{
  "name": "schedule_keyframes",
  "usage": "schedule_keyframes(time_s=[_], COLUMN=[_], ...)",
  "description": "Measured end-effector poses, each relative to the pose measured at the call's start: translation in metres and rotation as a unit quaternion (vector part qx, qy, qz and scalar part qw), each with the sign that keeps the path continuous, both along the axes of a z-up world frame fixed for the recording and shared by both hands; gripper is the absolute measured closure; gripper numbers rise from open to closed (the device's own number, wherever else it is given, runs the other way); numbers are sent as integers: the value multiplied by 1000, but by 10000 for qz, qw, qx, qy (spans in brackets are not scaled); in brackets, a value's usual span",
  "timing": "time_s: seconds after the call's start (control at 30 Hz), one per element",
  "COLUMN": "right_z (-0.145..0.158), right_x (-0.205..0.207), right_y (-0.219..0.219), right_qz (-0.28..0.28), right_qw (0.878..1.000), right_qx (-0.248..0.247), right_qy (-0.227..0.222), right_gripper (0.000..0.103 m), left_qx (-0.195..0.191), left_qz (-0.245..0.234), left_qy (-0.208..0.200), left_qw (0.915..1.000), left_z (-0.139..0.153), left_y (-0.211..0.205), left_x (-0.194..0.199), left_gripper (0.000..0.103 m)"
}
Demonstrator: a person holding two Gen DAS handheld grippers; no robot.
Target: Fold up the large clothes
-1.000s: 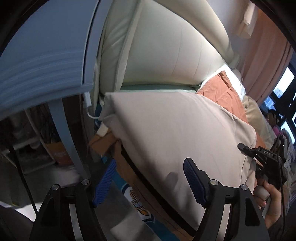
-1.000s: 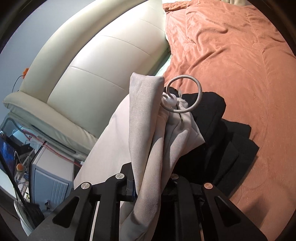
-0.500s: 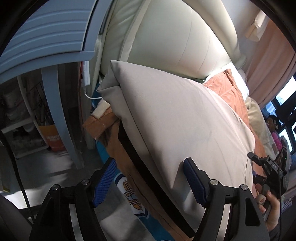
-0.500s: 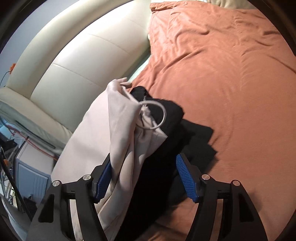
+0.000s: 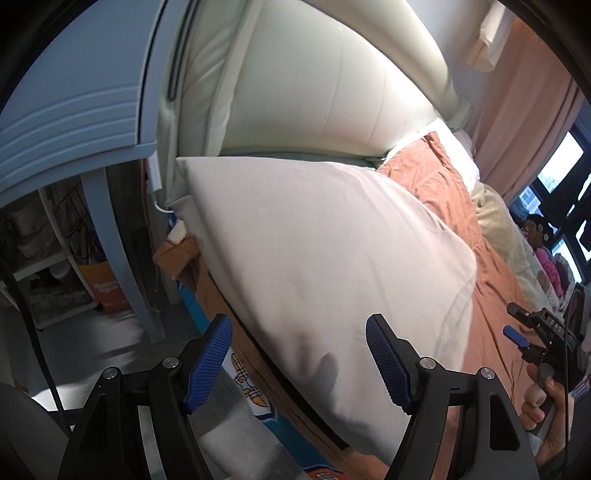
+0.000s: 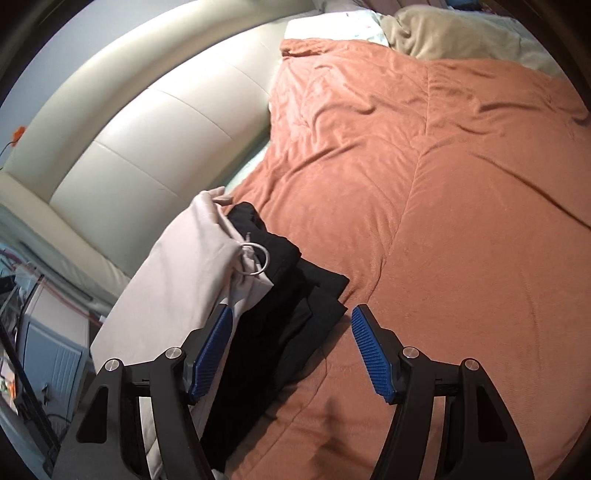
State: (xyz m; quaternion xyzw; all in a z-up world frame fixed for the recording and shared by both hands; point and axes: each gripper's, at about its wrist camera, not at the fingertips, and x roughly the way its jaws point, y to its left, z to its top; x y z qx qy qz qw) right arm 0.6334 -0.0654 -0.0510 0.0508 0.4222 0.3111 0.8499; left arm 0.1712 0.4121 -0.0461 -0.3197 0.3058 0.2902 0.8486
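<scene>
A large beige garment (image 5: 314, 251) lies spread along the bed's near edge. In the right wrist view its bunched end (image 6: 184, 266), with a metal ring (image 6: 255, 260) on it, rests on a folded black garment (image 6: 288, 306). My right gripper (image 6: 291, 314) hovers open above both, holding nothing. Its left pad is close to the beige cloth. My left gripper (image 5: 297, 325) is open over the beige garment's near corner, with nothing between its pads. The left wrist view also shows the right gripper (image 5: 515, 321), held in a hand at the far right.
An orange bedspread (image 6: 443, 221) covers the bed, with a tan blanket (image 6: 443, 33) at its far end. A cream padded headboard (image 5: 314, 92) runs along the left. A blue-grey table (image 5: 74, 110) stands beside the bed over cluttered floor. Pink curtains and a window (image 5: 561, 162) are at the right.
My right gripper opened, let go of the beige garment and drew back upward. The cloth's ringed end dropped onto the black garment. The left gripper shifted a little and stayed open.
</scene>
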Motion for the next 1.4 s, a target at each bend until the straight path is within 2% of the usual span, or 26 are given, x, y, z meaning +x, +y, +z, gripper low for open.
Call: schedule_keyframes(time_s=[0.17, 0.3, 0.47, 0.5, 0.57, 0.63, 0.73, 1.03, 1.4], right_z=[25, 38, 58, 61, 66, 71, 75, 78, 91], right_x=[-28, -53, -86, -92, -104, -117, -138, -211, -310], right_y=[-16, -46, -90, -98, -116, -134, -161, -236, -302], right_qz=[241, 355, 305, 282, 234, 166, 70, -233, -433], right_qw=[9995, 9989, 9975, 9971, 9971, 9968, 9956, 9912, 9807], right_qx=[-56, -65, -184, -198, -136, -62, -39, -185, -332], right_qy=[-170, -302, -616, -672, -708, -784, -930, -1287, -1877], right_gripper=[37, 32, 27, 24, 5, 0, 0, 0, 0], left_qx=[231, 491, 734, 756, 814, 974, 1244, 1493, 1761], left_qz=[-226, -406, -724, -775, -903, -1016, -1100, -1679, -2175], left_qy=[-32, -171, -325, -347, -415, -506, -563, -820, -1101], left_qw=[9995, 9978, 9941, 9935, 9917, 9888, 9845, 9710, 9537], left_z=[24, 43, 61, 64, 70, 76, 83, 87, 96], left_y=[-31, -62, -104, -111, -125, -143, -163, -227, -290], left_x=[5, 3, 3, 3, 1, -2, -9, -29, -75], left_gripper=[24, 7, 4, 4, 4, 4, 4, 4, 4])
